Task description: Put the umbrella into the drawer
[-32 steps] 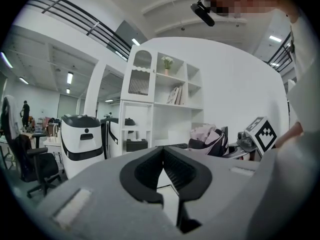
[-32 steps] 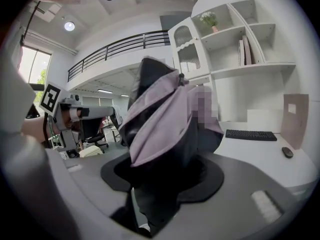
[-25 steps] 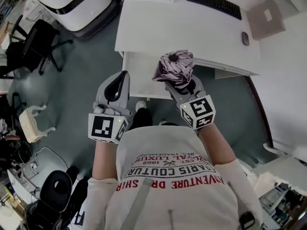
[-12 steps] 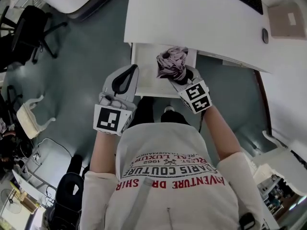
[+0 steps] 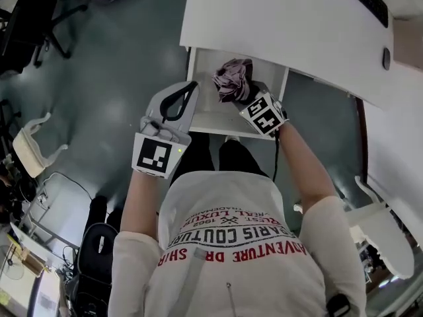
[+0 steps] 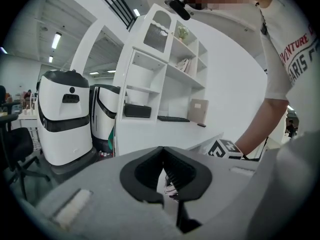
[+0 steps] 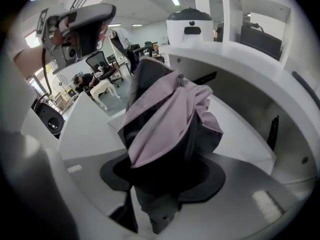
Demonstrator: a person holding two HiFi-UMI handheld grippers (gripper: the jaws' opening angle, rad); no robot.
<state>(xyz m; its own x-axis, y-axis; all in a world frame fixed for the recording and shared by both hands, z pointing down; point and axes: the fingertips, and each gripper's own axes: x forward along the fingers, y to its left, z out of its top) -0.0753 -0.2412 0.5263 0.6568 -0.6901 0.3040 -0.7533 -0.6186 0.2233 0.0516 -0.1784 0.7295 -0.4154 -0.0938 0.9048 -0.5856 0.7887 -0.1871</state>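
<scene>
- My right gripper [image 5: 243, 98] has its jaws clamped on the bunched-up umbrella [image 5: 232, 81], hanging just over the open drawer [image 5: 206, 114] under the white surface [image 5: 277, 25].
- Left gripper [image 5: 189, 88]: jaws pressed together on nothing, by the drawer's left edge.
- Imo I should lower until the bundle rests on the drawer floor, lay it flat, and only then let go.
- Fabric buries my pads. The drawer's back is tucked under the surface, so depth is a guess.
</scene>
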